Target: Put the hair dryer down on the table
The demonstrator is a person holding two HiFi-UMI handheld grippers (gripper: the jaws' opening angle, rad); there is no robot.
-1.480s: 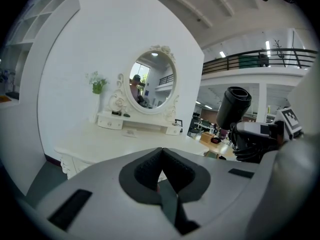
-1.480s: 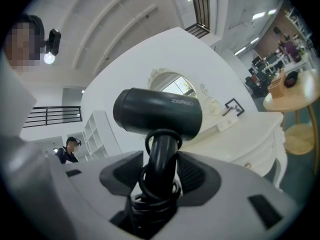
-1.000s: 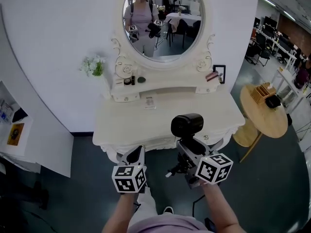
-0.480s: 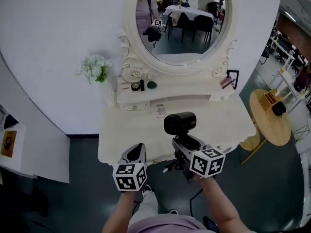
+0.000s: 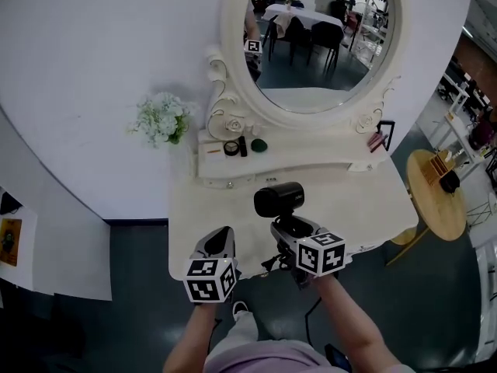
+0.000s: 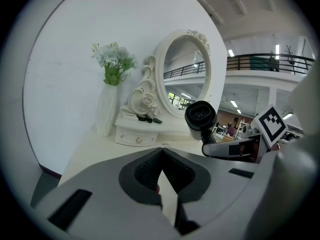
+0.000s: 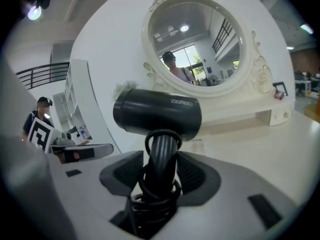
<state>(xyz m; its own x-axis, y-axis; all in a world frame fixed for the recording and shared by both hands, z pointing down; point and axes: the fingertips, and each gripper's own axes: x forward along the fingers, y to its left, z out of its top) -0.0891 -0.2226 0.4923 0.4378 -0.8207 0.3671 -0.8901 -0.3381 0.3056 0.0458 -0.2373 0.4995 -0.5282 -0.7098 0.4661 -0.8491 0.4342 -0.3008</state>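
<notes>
Head view puts the hair dryer (image 5: 279,199) over the front part of the table (image 5: 357,200), apparently clear of its top. The right gripper (image 5: 289,228) is clamped on the dryer's handle, which has cord coiled round it. The handle runs out along the jaws and the barrel lies crosswise, one round end facing the left gripper (image 5: 218,247). Bare tabletop lies ahead of and below the barrel, so the set-down looks like a short drop forward. The left gripper sits just left, jaws together with nothing between them. A vase (image 6: 106,116) holds flowers (image 5: 161,119); the shelf (image 5: 291,148) carries small dark items.
</notes>
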